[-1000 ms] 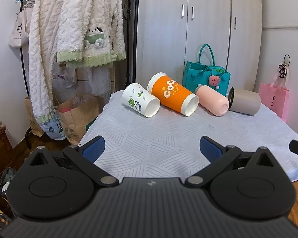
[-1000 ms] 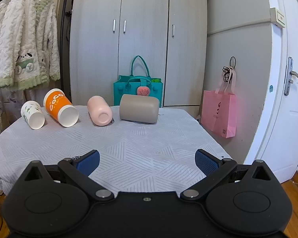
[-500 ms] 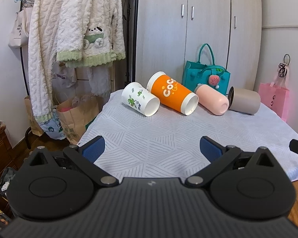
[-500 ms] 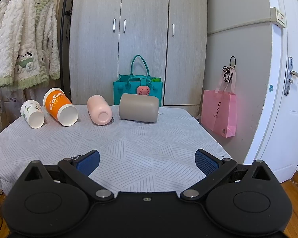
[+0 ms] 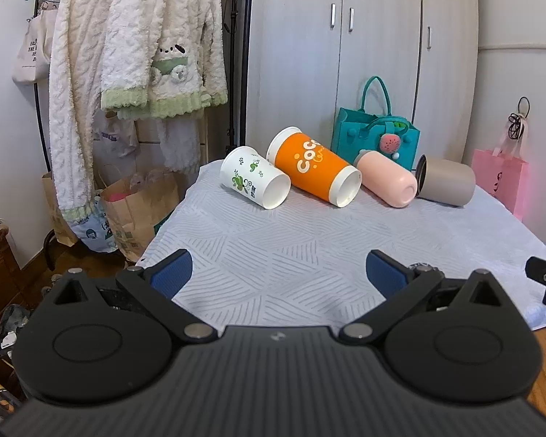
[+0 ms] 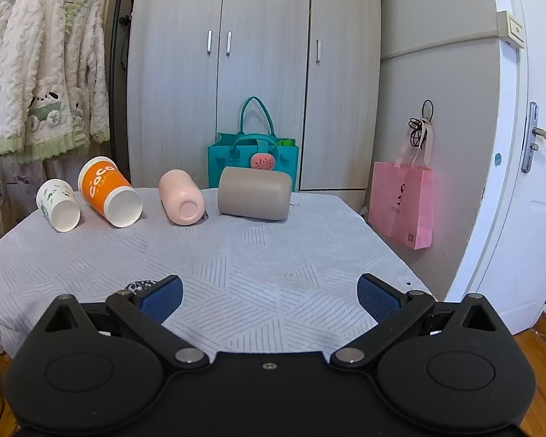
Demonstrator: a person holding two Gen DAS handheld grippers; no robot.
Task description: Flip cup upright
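Note:
Several cups lie on their sides in a row at the far edge of the table: a white cup with green print (image 5: 254,181) (image 6: 58,204), a large orange cup (image 5: 312,166) (image 6: 109,191), a pink cup (image 5: 386,178) (image 6: 181,202) and a taupe cup (image 5: 446,181) (image 6: 254,198). My left gripper (image 5: 278,276) is open and empty over the near left of the table. My right gripper (image 6: 269,296) is open and empty over the near edge. Both are well short of the cups.
The table has a grey patterned cloth (image 5: 309,247) (image 6: 236,255). A teal bag (image 6: 253,156) stands behind the cups before a wardrobe (image 6: 254,54). A pink bag (image 6: 400,204) hangs at right. Robes on a rack (image 5: 134,54) and paper bags (image 5: 138,207) are at left.
Both views have shifted very slightly; the cups sit a touch lower and nearer. Both grippers stay open, and no cup has moved.

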